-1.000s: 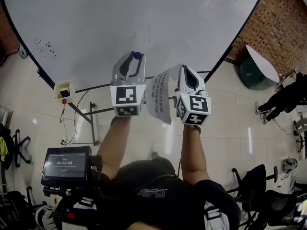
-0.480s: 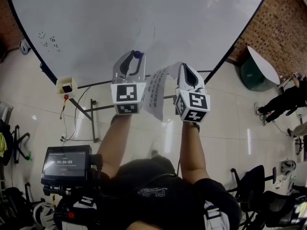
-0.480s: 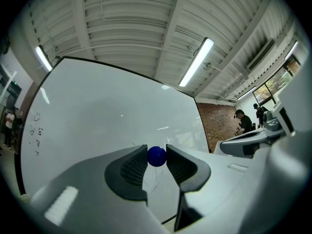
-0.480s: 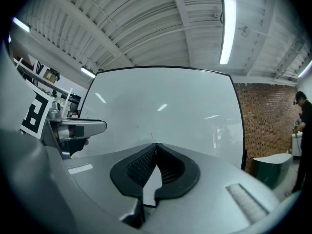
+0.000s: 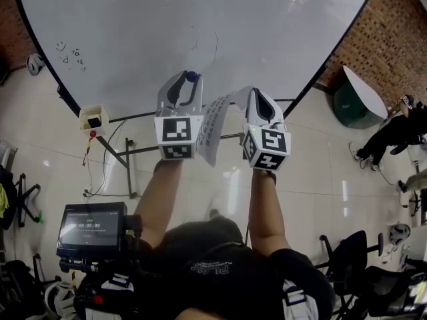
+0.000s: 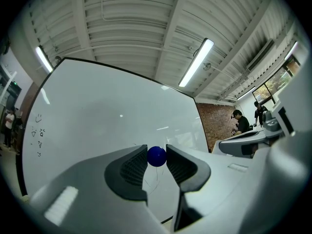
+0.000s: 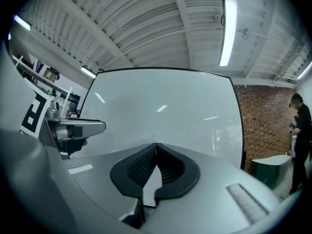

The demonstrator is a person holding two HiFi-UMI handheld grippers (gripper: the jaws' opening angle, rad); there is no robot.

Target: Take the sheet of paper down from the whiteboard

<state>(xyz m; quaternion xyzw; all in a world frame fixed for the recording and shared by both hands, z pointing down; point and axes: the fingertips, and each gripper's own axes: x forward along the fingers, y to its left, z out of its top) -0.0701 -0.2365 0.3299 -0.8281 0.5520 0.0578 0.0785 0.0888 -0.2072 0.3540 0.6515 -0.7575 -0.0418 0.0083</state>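
The whiteboard (image 5: 200, 25) fills the top of the head view, bare apart from small scribbles at its left. My left gripper (image 5: 189, 81) points at it and is shut on a small blue round magnet (image 6: 156, 156), which sits between both pads. My right gripper (image 5: 254, 96) is to the right of it, level, shut on the sheet of paper (image 5: 211, 129). The printed sheet hangs off the board, curling down and left between the two grippers. In the right gripper view a white strip of paper (image 7: 152, 181) shows below the closed pads.
The board stands on a metal frame (image 5: 127, 159) over a glossy floor. A small pale box (image 5: 93, 119) hangs at its lower left edge. A brick wall (image 5: 393, 39), a round green-based table (image 5: 357, 92) and a person (image 5: 397, 132) are at the right. Office chairs (image 5: 353, 252) stand behind me.
The free lower end of the sheet has swung up and left, toward the left gripper. Both grippers have stayed where they were, jaws unchanged.
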